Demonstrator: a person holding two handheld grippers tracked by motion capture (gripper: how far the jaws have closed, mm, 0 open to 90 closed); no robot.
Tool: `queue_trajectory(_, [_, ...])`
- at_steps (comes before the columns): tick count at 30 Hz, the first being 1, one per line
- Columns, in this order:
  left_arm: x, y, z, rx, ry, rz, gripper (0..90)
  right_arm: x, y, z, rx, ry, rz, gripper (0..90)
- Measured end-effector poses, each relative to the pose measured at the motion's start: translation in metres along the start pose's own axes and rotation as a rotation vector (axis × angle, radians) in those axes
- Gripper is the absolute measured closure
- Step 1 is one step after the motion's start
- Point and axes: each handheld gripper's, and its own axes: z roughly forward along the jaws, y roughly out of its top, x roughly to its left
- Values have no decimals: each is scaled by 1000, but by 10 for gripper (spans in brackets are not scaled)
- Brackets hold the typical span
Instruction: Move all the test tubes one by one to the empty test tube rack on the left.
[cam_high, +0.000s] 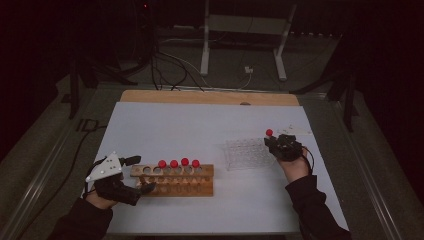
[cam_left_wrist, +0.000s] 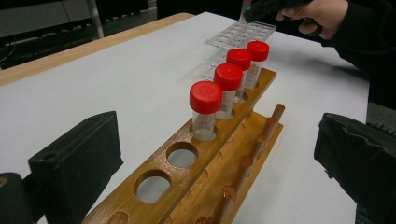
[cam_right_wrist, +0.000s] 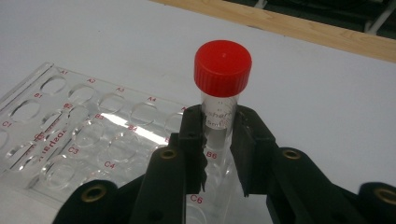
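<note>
The red-capped tube (cam_right_wrist: 219, 93) sits clenched between the jaws of your right hand-held gripper (cam_right_wrist: 218, 140), upright over the clear rack (cam_right_wrist: 70, 135) just below. Tilt it and it may jam at a well; your left hand-held gripper (cam_left_wrist: 210, 172) stands released around the wooden rack (cam_left_wrist: 205, 158).

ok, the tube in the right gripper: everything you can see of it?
The tube is clear plastic with a ribbed red screw cap and faint printed markings. It stands upright, and the right gripper is shut on its body just below the cap. It sits over the clear rack at that rack's corner near well B6; whether its foot is seated is hidden.
</note>
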Motion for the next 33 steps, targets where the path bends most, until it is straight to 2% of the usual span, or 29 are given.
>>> queue_trajectory(6, [0,0,0,-3,0,-2,16,3,0,0,1,-24,-8,746])
queue_trajectory(10, [0,0,0,-1,0,0,16,3,0,-1,-4,-22,-4,747])
queue_trajectory(15, [2,1,-2,-14,13,-19,15,3,4,-6,-18,-26,-12,747])
queue_trajectory(28, [-1,3,-3,-15,-1,-1,8,4,16,-33,-105,-34,-28,747])
queue_trajectory(33, [-1,3,-3,-13,-1,1,8,3,21,-45,-141,-16,-23,748])
